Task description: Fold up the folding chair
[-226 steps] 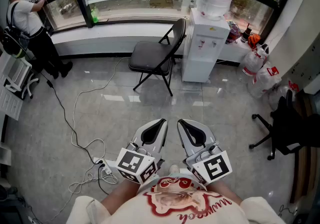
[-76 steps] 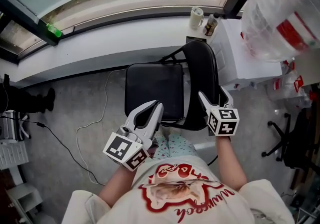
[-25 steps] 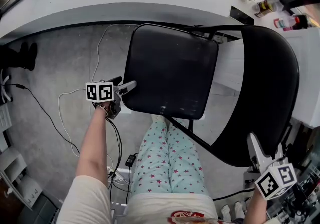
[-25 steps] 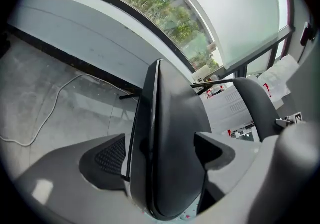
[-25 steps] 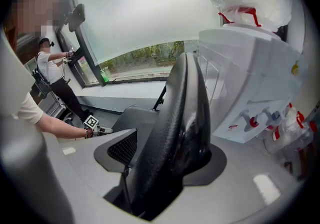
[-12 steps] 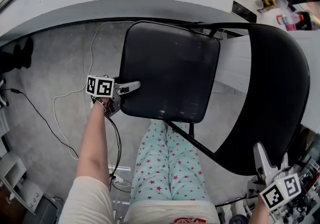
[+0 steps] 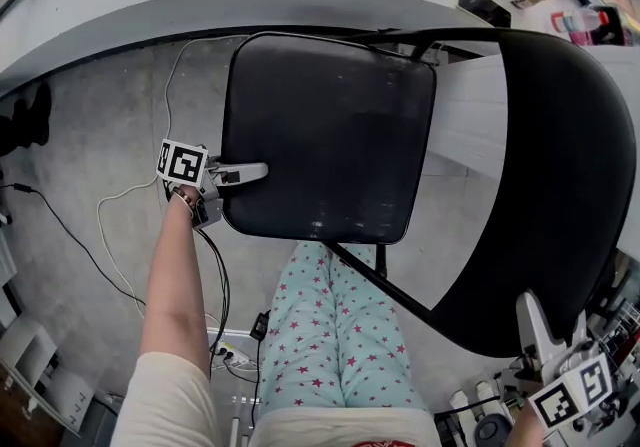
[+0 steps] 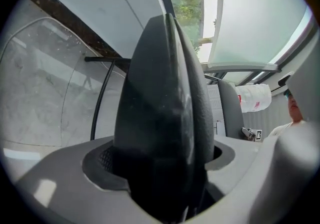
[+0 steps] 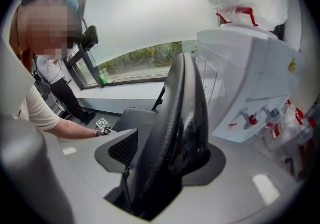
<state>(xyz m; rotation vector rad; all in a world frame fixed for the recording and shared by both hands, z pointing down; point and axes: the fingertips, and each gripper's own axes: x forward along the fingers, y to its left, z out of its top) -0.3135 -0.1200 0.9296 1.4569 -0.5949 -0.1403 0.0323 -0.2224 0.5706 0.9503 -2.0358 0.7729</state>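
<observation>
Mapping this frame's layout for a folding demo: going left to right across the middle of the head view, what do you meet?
White floor cable → left gripper → chair seat → backrest.

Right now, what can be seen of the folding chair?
The folding chair is black: a padded, leather-like seat, a curved backrest and thin metal tubes. It stands open, not yet folded, on the grey floor beside a white water dispenser. The left gripper has its jaws clamped on the seat's edge; the right gripper grips the backrest's top rim.
</observation>
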